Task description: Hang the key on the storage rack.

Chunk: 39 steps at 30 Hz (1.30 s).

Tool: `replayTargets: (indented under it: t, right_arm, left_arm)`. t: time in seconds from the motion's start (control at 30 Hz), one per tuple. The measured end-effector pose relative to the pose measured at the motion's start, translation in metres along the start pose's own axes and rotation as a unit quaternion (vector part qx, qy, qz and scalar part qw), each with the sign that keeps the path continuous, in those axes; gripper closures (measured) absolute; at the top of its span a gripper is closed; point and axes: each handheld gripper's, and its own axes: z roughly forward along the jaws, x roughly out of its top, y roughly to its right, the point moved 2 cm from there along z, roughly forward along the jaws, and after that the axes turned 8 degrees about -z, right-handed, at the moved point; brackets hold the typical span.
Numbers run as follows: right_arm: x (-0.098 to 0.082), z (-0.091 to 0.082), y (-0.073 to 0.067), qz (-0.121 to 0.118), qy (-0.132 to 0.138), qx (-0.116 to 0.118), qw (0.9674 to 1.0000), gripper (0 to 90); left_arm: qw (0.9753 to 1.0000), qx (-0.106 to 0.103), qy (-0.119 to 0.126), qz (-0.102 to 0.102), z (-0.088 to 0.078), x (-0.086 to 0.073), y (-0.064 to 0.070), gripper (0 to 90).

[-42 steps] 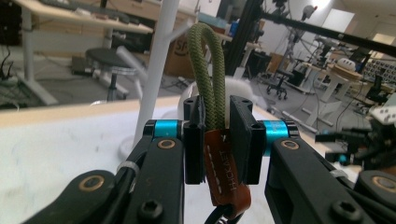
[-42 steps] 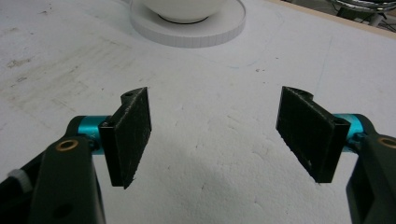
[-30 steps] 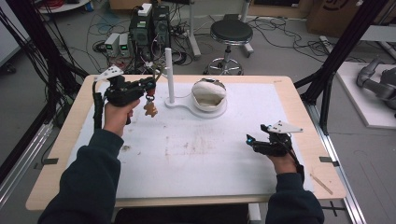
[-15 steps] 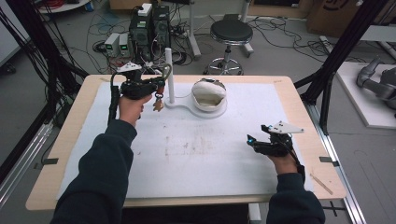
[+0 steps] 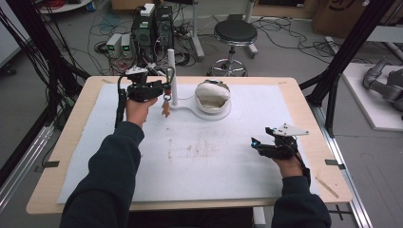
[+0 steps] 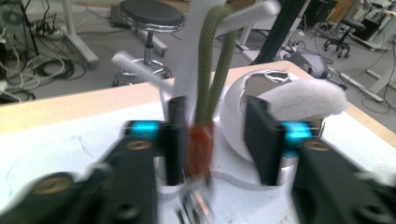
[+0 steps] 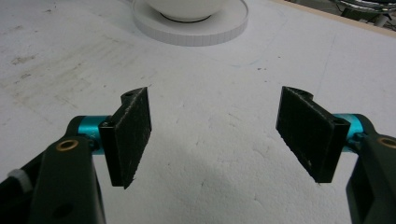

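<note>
overhead cam, two close jaw cams

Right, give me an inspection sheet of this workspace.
Surface: wooden table under a white mat, faintly smudged mid-mat.
Job's things: keyring with green cord loop hangs on the white peg stand; white bowl on the stand's base.
Clutter: nothing seen.
Grippers: left gripper jaws have just been opening, the cord between them, one pad beside it; right gripper open, low over the mat.
Cables: black cable trails from left gripper.
Surroundings: stool, computers, floor cables.
</note>
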Motion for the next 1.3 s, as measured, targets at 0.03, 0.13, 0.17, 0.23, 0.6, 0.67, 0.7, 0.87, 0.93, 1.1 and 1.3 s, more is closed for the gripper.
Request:
replayTargets:
  t: [0.03,0.13,0.17,0.23,0.6,0.67,0.7,0.87,0.93,1.1,1.3]
  right_arm:
    - [0.0,0.0,0.0,0.001,0.0,0.0,1.0,26.9]
    - [0.0,0.0,0.0,0.0,0.0,0.0,1.0,27.0]
    - [0.0,0.0,0.0,-0.001,0.0,-0.001,1.0,26.9]
    - [0.0,0.001,0.0,-0.001,0.0,-0.001,1.0,27.0]
    - [0.001,0.001,-0.001,-0.005,0.001,0.002,1.0,26.9]
    - [0.001,0.001,-0.001,-0.005,0.0,0.001,1.0,26.9]
    - [0.001,0.001,-0.002,-0.004,0.001,0.001,1.0,26.9]
    - [0.001,0.0,-0.001,-0.003,0.002,0.001,1.0,26.9]
    - [0.0,0.0,-0.001,-0.003,0.001,0.001,1.0,26.9]
    - [0.0,0.001,0.0,-0.004,0.001,0.0,1.0,26.9]
    - [-0.001,0.001,0.001,-0.004,-0.001,0.0,1.0,26.9]
  left_arm:
    - [1.0,0.0,0.003,-0.003,-0.002,-0.001,-0.002,52.3]
    - [0.9999,-0.005,0.012,-0.011,-0.007,-0.005,-0.008,47.0]
    - [0.9998,-0.007,0.011,-0.013,-0.009,-0.005,-0.011,44.4]
    - [0.9995,-0.016,0.02,-0.018,-0.012,-0.006,-0.013,38.5]
    - [0.9974,-0.055,0.047,0.001,-0.028,-0.011,-0.018,23.4]
    - [0.996,-0.075,0.048,0.004,-0.032,-0.012,-0.019,24.4]
    - [0.9959,-0.076,0.048,0.011,-0.033,-0.012,-0.02,24.4]
    - [0.9944,-0.081,0.054,0.041,-0.044,-0.019,-0.02,24.4]
    - [0.9941,-0.076,0.057,0.053,-0.048,-0.021,-0.021,24.4]
    - [0.9947,-0.065,0.062,0.05,-0.056,-0.027,-0.029,23.1]
    - [0.9924,-0.063,0.069,0.08,-0.071,-0.042,-0.029,23.1]
